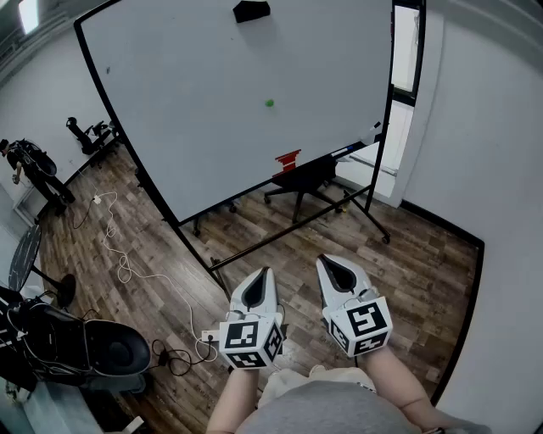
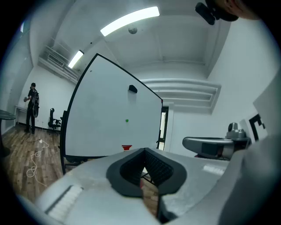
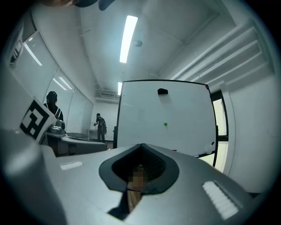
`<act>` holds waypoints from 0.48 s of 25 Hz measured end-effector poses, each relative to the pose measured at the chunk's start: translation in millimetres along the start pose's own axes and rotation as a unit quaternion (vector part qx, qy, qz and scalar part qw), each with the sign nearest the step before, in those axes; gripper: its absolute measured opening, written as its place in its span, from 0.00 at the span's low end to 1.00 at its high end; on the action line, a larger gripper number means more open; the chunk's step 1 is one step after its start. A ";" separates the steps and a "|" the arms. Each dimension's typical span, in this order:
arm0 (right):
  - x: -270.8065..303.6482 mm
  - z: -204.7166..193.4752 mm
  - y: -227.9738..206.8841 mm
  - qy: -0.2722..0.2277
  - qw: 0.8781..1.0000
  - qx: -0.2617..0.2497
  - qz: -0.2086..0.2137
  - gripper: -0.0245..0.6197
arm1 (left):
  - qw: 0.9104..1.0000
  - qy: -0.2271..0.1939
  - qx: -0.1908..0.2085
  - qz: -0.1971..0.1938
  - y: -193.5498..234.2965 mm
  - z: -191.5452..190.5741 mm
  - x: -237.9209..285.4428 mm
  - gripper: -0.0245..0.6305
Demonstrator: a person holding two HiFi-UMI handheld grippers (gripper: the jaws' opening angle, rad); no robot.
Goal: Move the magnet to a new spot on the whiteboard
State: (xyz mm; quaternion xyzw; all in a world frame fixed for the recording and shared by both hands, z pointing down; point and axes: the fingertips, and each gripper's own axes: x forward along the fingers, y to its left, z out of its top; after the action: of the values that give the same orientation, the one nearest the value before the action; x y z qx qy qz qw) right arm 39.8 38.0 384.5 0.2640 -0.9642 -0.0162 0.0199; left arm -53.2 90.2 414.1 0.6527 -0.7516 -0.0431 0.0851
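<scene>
Nearest: left gripper (image 1: 258, 278) clenched, nothing between its jaws. Right gripper (image 1: 333, 267) just beside it, also closed and empty. Wood floor (image 1: 280, 254) beyond. Far: wheeled whiteboard (image 1: 187, 127), well apart from both grippers. Green magnet (image 1: 269, 103) stuck right of centre, below black eraser (image 1: 251, 10), above red item (image 1: 287, 159).

The floor (image 1: 407, 263) is brown wood. A long white cable (image 1: 119, 254) curls across it on the left. A black chair on wheels (image 1: 305, 182) stands farther back, with a small red thing (image 1: 287, 159) near it. A person in dark clothes (image 1: 34, 174) stands far off at the left. A long light (image 2: 129, 20) glows on the ceiling.
</scene>
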 end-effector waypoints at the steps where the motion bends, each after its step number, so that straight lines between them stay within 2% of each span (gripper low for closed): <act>1: -0.5 -0.3 2.1 0.000 1.000 -0.003 0.000 0.04 | 1.000 0.000 -0.001 0.001 1.6 0.0 -0.7 0.04; 12: 4.3 -6.9 5.4 0.006 1.000 -0.003 0.010 0.04 | 1.000 0.008 -0.006 0.018 7.3 -5.9 0.3 0.04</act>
State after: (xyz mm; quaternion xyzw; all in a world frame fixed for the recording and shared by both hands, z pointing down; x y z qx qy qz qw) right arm 33.7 40.3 391.8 0.2541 -0.9667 -0.0168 0.0271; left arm -59.3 91.2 421.2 0.6386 -0.7624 -0.0406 0.0959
